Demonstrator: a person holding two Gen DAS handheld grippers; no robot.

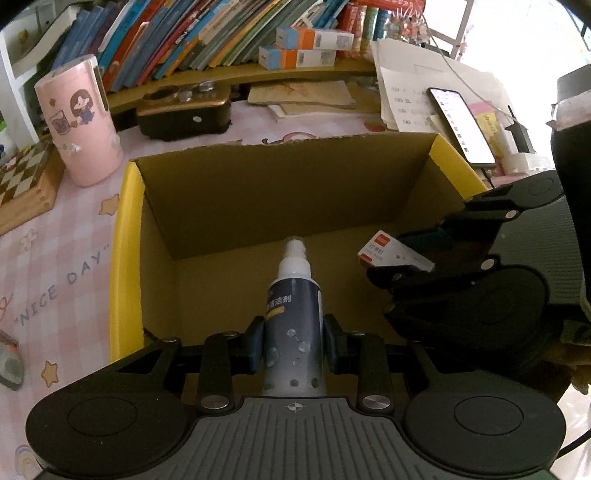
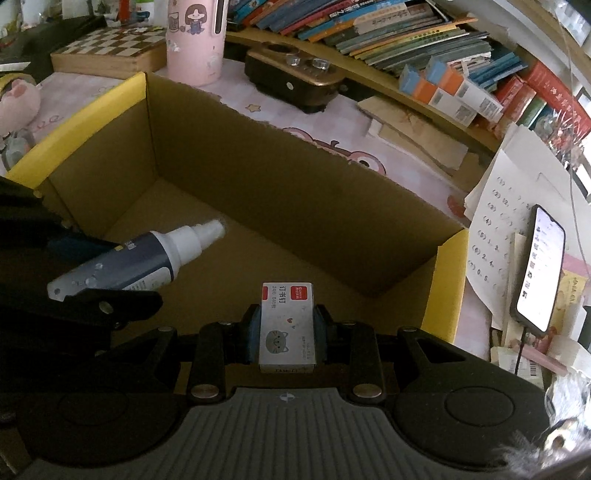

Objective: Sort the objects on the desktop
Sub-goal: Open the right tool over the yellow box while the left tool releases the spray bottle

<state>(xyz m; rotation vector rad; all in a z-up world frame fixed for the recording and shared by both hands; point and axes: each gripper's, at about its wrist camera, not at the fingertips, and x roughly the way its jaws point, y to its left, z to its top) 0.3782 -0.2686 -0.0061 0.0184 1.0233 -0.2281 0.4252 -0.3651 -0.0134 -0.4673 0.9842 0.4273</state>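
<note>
Pink patterned cloth covers the cluttered desk [image 1: 55, 258], with leaning books [image 1: 184, 33] on a shelf behind, a pink cartoon canister [image 1: 79, 118], a chessboard [image 2: 110, 48] and a lit phone [image 2: 539, 269] ringed around an open cardboard box [image 1: 229, 192] with yellow-edged flaps. Over the box's bare floor the left gripper [image 1: 293, 343] points steeply down, its jaws clamped on a dark-labelled spray bottle [image 1: 293, 310] with a white nozzle. Just beside it the right gripper [image 2: 286, 332] is likewise closed tight — on a small white staple box [image 2: 286, 325] with a cat drawing — both items held above the box interior.
</note>
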